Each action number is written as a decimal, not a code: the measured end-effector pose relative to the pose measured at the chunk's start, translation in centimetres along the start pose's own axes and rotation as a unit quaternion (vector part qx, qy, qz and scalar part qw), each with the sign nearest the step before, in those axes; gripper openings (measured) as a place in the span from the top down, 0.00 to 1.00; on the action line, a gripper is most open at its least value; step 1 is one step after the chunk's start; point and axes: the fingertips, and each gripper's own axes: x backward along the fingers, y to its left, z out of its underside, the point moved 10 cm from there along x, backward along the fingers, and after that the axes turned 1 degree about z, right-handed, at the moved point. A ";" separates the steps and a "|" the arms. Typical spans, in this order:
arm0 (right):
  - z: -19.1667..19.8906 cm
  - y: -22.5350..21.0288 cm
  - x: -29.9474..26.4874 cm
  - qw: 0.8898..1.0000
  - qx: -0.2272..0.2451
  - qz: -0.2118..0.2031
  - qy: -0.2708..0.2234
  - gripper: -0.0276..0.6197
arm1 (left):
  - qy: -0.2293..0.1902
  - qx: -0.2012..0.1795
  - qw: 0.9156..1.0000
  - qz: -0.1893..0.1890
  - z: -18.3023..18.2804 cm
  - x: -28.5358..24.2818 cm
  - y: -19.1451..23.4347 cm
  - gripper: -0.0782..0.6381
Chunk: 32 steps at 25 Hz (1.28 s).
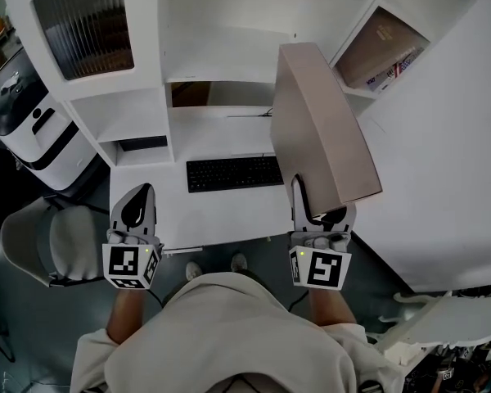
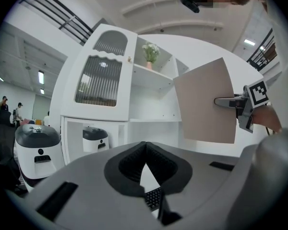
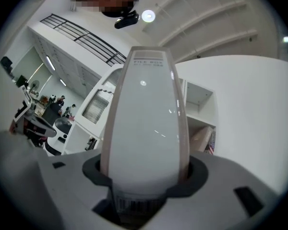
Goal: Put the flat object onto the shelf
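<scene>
Over the counter's (image 1: 221,215) right end, my right gripper (image 1: 315,209) is clamped on the box (image 1: 323,129), my left gripper (image 1: 138,195) closed, empty.

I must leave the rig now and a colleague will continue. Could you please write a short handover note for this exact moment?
Right tongs: shut on the flat box, which is held on edge above the desk.
Left tongs: shut and empty, over the desk's front edge.
Shelf unit: behind the desk. Its right compartment already holds a brown box.
Done: the flat box is lifted and gripped.
Left: carry it to a shelf, set it down, open the right tongs and pull back. The box is not yet on any shelf.
</scene>
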 end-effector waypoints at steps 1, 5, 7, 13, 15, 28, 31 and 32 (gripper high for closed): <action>-0.2 0.0 -0.5 1.000 0.016 -0.005 -0.002 0.53 | -0.001 0.000 1.000 -0.002 0.0 -0.1 0.1 0.90; -1.5 -0.2 -2.4 0.995 0.099 -0.025 -0.013 0.53 | -0.003 0.003 1.000 -0.013 -0.1 -0.6 0.2 0.90; -2.4 -0.2 -3.5 0.988 0.147 -0.036 -0.019 0.53 | -0.005 0.005 1.000 -0.019 -0.2 -0.6 0.3 0.90; -4.4 0.4 -6.7 0.960 0.270 -0.069 -0.038 0.53 | -0.010 0.013 0.999 -0.038 -0.4 -1.1 0.9 0.90; -4.7 0.6 -7.7 0.947 0.310 -0.078 -0.037 0.53 | -0.013 0.016 0.999 -0.043 -0.3 -1.2 0.9 0.90; -3.6 2.3 -13.5 0.870 0.475 -0.127 -0.019 0.53 | -0.013 0.024 0.997 -0.077 -0.1 -1.7 1.2 0.90; -3.2 2.9 -14.6 0.857 0.496 -0.139 -0.010 0.53 | -0.011 0.024 0.996 -0.082 -0.1 -1.9 1.4 0.90; -3.0 3.1 -15.0 0.853 0.502 -0.142 -0.007 0.53 | -0.010 0.025 0.996 -0.084 0.0 -2.0 1.4 0.90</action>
